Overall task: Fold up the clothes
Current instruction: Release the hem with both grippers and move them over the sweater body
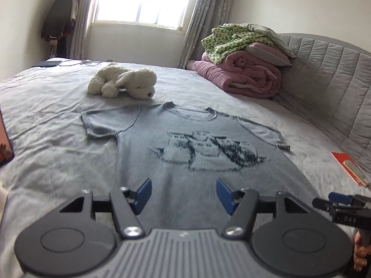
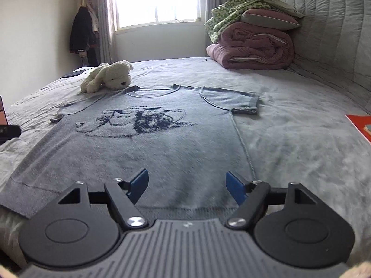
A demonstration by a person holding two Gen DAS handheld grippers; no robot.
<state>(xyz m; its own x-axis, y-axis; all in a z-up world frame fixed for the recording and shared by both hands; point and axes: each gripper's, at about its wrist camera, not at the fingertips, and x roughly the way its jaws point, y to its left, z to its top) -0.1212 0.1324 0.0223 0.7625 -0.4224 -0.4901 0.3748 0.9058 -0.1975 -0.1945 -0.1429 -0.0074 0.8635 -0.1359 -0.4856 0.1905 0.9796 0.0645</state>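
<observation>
A grey-blue T-shirt (image 1: 185, 139) with a dark print on the chest lies flat and face up on the bed, collar toward the window and both sleeves spread. My left gripper (image 1: 183, 183) hovers over the shirt's lower left part, open, with nothing between its blue pads. My right gripper (image 2: 186, 176) hangs just above the hem of the T-shirt (image 2: 150, 143) near its right side seam, also open and empty. In the left wrist view, the right gripper (image 1: 338, 199) shows at the right edge with a hand (image 1: 360, 252) below it.
A white plush dog (image 1: 123, 81) lies just beyond the collar. Folded pink and green bedding (image 1: 243, 69) is stacked at the padded grey headboard (image 1: 324, 81). A red booklet (image 1: 350, 166) lies on the bed's right side, and an orange-edged object (image 1: 4, 148) at the left edge.
</observation>
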